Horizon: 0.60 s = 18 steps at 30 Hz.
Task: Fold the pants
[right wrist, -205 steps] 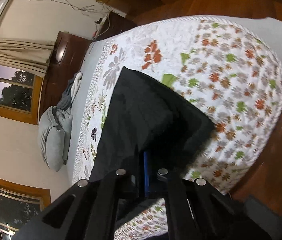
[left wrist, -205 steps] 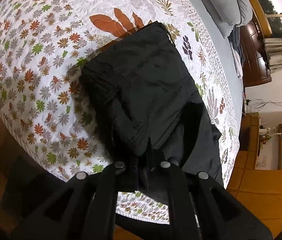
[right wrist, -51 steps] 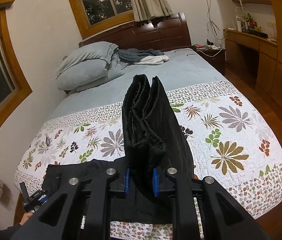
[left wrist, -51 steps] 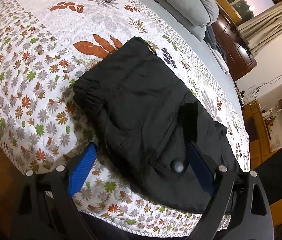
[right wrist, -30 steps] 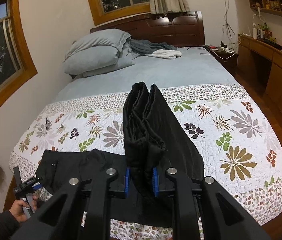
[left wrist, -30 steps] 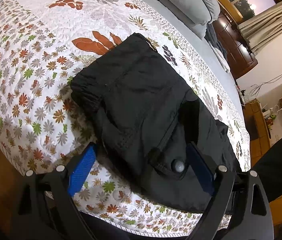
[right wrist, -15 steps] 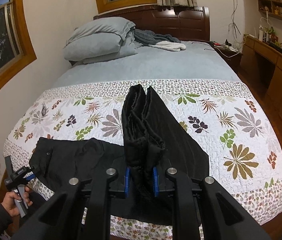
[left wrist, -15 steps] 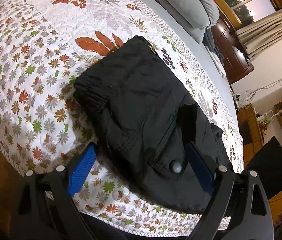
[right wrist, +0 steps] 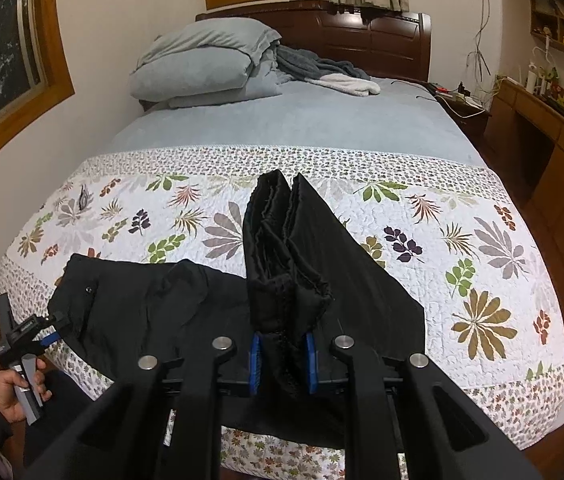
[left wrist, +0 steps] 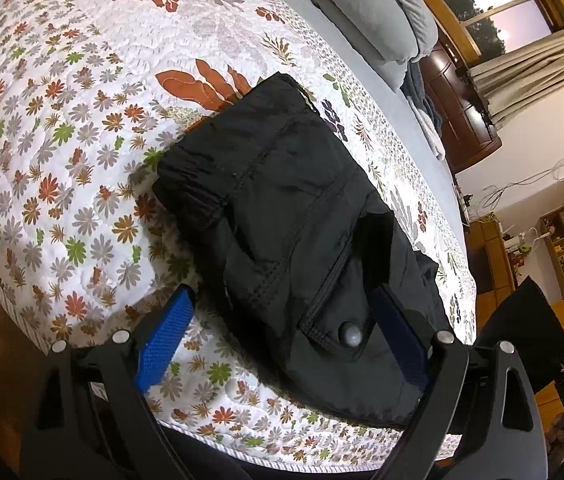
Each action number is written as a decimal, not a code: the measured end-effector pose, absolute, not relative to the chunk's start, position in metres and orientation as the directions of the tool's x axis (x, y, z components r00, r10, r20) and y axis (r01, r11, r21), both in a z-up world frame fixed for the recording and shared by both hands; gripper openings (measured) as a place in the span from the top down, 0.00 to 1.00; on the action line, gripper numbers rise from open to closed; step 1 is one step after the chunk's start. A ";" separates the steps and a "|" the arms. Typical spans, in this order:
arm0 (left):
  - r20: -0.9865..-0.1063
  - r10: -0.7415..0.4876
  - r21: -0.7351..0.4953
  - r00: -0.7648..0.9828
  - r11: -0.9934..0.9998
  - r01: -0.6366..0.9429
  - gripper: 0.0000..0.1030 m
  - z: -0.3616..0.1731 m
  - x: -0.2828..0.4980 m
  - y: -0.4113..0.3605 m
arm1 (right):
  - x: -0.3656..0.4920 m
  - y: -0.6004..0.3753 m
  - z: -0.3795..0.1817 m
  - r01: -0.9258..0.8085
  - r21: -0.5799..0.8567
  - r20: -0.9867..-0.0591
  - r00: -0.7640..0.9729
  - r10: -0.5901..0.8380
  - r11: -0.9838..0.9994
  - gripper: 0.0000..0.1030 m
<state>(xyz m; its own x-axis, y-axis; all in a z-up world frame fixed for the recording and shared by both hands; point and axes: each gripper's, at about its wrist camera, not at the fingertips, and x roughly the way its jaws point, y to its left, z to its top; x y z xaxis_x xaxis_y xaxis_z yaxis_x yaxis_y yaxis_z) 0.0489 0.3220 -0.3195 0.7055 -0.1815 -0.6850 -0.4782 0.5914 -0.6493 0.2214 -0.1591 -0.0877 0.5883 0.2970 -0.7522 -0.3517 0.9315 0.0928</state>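
Left wrist view: we see the black fabric pants (left wrist: 282,216), folded into a thick rectangle, lying on the white quilted bedspread with a leaf and flower print (left wrist: 61,128) and filling the centre of the frame. The left gripper (left wrist: 282,332) stands released, its blue-padded fingers (left wrist: 163,336) spread wide at the lower edge of the frame — one pad over bare quilt at lower left, the other beside the buttoned pocket flap (left wrist: 346,332) at lower right. We cannot tell whether either pad touches the cloth.

Right wrist view: the right gripper (right wrist: 282,364), at the bottom centre, is clenched on a bunched section of the same pants (right wrist: 282,264), which rises from the pads toward mid-frame. The rest of the garment spreads across the near edge of the bed — to the lower left it reaches the left gripper (right wrist: 47,330), carried by a person's hand (right wrist: 17,392). Grey pillows (right wrist: 201,64) lie at the upper centre.
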 end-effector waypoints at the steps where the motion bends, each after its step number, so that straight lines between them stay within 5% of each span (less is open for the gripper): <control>1: -0.683 -0.184 -0.653 0.707 0.588 -0.477 0.13 -0.320 0.048 0.323 | 0.222 -0.156 -0.090 -0.355 0.086 -0.756 0.585 0.293 0.931 0.83; 18: -0.655 -0.207 -0.691 0.727 0.553 -0.465 0.13 -0.323 0.036 0.333 | 0.218 -0.108 -0.129 -0.414 -0.024 -0.815 0.535 0.222 0.910 0.83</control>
